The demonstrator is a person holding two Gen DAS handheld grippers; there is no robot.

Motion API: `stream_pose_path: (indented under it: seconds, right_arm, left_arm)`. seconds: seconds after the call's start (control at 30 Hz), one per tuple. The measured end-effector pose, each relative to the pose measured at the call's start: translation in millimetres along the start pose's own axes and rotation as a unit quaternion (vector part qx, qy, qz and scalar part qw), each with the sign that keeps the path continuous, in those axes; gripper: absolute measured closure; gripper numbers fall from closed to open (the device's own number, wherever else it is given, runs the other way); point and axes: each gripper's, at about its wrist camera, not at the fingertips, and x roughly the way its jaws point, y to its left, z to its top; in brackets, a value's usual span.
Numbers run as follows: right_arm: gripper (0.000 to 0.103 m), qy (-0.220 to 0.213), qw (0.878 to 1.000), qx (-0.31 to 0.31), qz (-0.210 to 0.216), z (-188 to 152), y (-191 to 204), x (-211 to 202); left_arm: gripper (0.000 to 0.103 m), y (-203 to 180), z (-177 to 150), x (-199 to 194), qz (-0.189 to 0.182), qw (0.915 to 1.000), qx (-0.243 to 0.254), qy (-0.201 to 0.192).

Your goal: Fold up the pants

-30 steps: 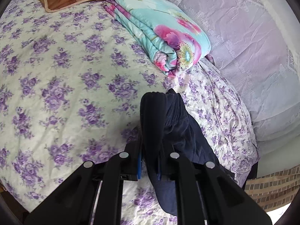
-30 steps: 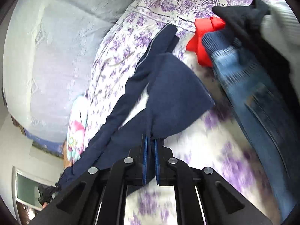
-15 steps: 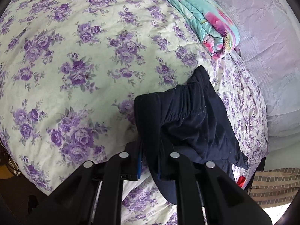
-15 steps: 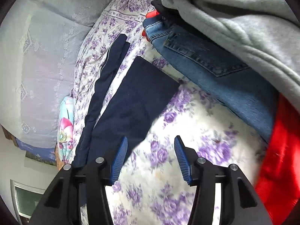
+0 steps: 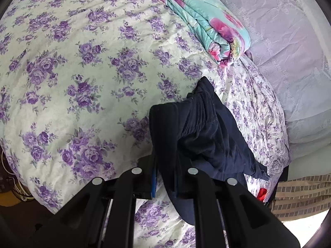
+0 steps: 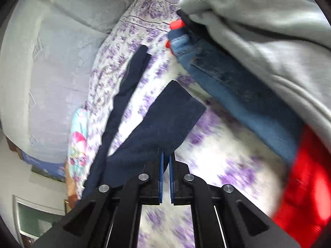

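Note:
The dark navy pants (image 5: 202, 136) hang by their gathered waistband from my left gripper (image 5: 165, 184), which is shut on the cloth above the flowered bedspread (image 5: 78, 78). In the right wrist view the two navy legs (image 6: 165, 122) stretch away over the bed, one wide leg near me and one narrow leg (image 6: 128, 78) further left. My right gripper (image 6: 166, 177) is shut, its blue pads almost touching at the hem of the wide leg; whether cloth is pinched between them is unclear.
A folded turquoise flowered quilt (image 5: 202, 24) lies at the bed's far right. A pile of clothes sits at the right: blue jeans (image 6: 238, 88), a grey sweater (image 6: 269, 26), a red garment (image 6: 310, 181). A pale lilac wall covering (image 5: 289, 41) borders the bed.
My right gripper was shut on the leg, opened half a second ago, and is now shut again at the wide leg's hem. My left gripper has kept its hold on the waistband while shifting over the bed.

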Motion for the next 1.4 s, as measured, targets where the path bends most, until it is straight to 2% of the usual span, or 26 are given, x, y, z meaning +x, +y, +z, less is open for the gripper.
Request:
stream_pose_path:
  seconds: [0.1, 0.13, 0.17, 0.2, 0.23, 0.3, 0.33, 0.37, 0.47, 0.57, 0.63, 0.67, 0.77, 0.87, 0.93, 1.0, 1.07, 1.17, 1.23, 1.3, 1.4]
  right_arm:
    - [0.098, 0.025, 0.998, 0.020, -0.046, -16.7, -24.8, -5.7]
    - [0.095, 0.043, 0.996, 0.022, -0.068, -23.2, -32.5, -0.6]
    - [0.094, 0.049, 0.995, 0.024, -0.084, -28.7, -37.6, 0.4]
    - [0.091, 0.045, 0.995, 0.031, -0.087, -32.9, -40.2, -1.8]
    - [0.087, 0.036, 0.995, 0.043, -0.087, -34.9, -40.3, -6.5]
    - [0.067, 0.015, 0.994, 0.058, -0.086, -36.2, -38.2, -18.8]
    - [0.066, 0.003, 0.994, 0.061, -0.089, -36.1, -35.6, -25.0]
    - [0.066, -0.008, 0.993, 0.064, -0.097, -35.2, -31.7, -30.6]
    - [0.066, -0.047, 0.991, 0.079, -0.098, -36.7, -18.9, -45.0]
    - [0.066, -0.060, 0.991, 0.096, -0.072, -42.9, -4.2, -46.1]
    - [0.063, -0.055, 0.993, 0.085, -0.062, -43.8, 11.2, -43.8]
    - [0.059, -0.048, 0.995, 0.071, -0.059, -43.1, 22.5, -39.7]
    - [0.053, -0.036, 0.997, 0.027, -0.055, -34.6, 47.6, -33.9]
    - [0.049, -0.033, 0.997, -0.010, -0.064, -15.1, 66.7, -24.7]
    - [0.049, -0.034, 0.998, -0.007, -0.056, -1.1, 73.5, -15.5]
    - [0.049, -0.030, 0.998, -0.006, -0.051, 12.0, 78.6, -0.7]
    - [0.049, -0.019, 0.999, -0.008, -0.044, 21.1, 84.4, 18.0]
    - [0.049, -0.004, 0.999, -0.016, -0.037, 29.7, 96.1, 42.2]
    - [0.049, 0.003, 0.999, -0.020, -0.030, 31.6, 101.6, 52.9]
    - [0.049, 0.016, 0.999, -0.025, -0.029, 31.9, 105.3, 64.8]
    - [0.049, 0.027, 0.999, -0.022, -0.030, 30.8, 107.3, 76.8]
  left_arm:
    - [0.089, 20.1, -11.4, 11.7, 0.008, 0.9993, -0.005, 0.037]
    - [0.085, 29.2, -16.2, 18.9, 0.027, 0.9984, -0.006, 0.050]
    - [0.083, 37.1, -19.9, 23.6, 0.049, 0.9971, -0.003, 0.058]
    - [0.077, 43.4, -21.8, 25.6, 0.063, 0.9959, 0.001, 0.064]
    - [0.070, 48.8, -21.5, 23.0, 0.063, 0.9959, 0.008, 0.064]
    - [0.069, 51.9, -14.0, 8.8, 0.053, 0.9971, 0.026, 0.048]
    - [0.070, 48.0, -6.3, -0.7, 0.067, 0.9962, 0.050, 0.026]
    - [0.070, 41.8, 2.8, -8.4, 0.075, 0.9945, 0.072, 0.010]
    - [0.070, 6.5, 40.6, -17.7, 0.025, 0.9903, 0.136, -0.012]
    - [0.070, -43.5, 74.2, 12.3, 0.012, 0.9779, 0.209, -0.005]
    - [0.070, -73.3, 90.6, 43.1, -0.012, 0.9689, 0.247, 0.003]
    - [0.070, -84.4, 97.6, 60.7, -0.011, 0.9656, 0.260, 0.007]
    - [0.076, -107.0, 111.4, 112.1, -0.023, 0.9641, 0.261, 0.043]
    - [0.078, -122.9, 112.3, 142.9, -0.003, 0.9597, 0.276, 0.052]
    - [0.079, -123.5, 111.5, 156.2, 0.003, 0.9605, 0.273, 0.053]
    - [0.079, -125.3, 110.9, 164.3, 0.015, 0.9556, 0.290, 0.052]
    - [0.079, -121.4, 111.7, 170.2, 0.019, 0.9546, 0.290, 0.064]
    - [0.078, -115.6, 106.9, 167.2, 0.020, 0.9515, 0.299, 0.071]
    - [0.078, -112.8, 103.9, 164.5, 0.009, 0.9488, 0.306, 0.077]
    - [0.078, -116.4, 101.7, 166.8, 0.015, 0.9452, 0.318, 0.072]
    - [0.077, -118.8, 106.4, 178.3, 0.015, 0.9471, 0.312, 0.074]
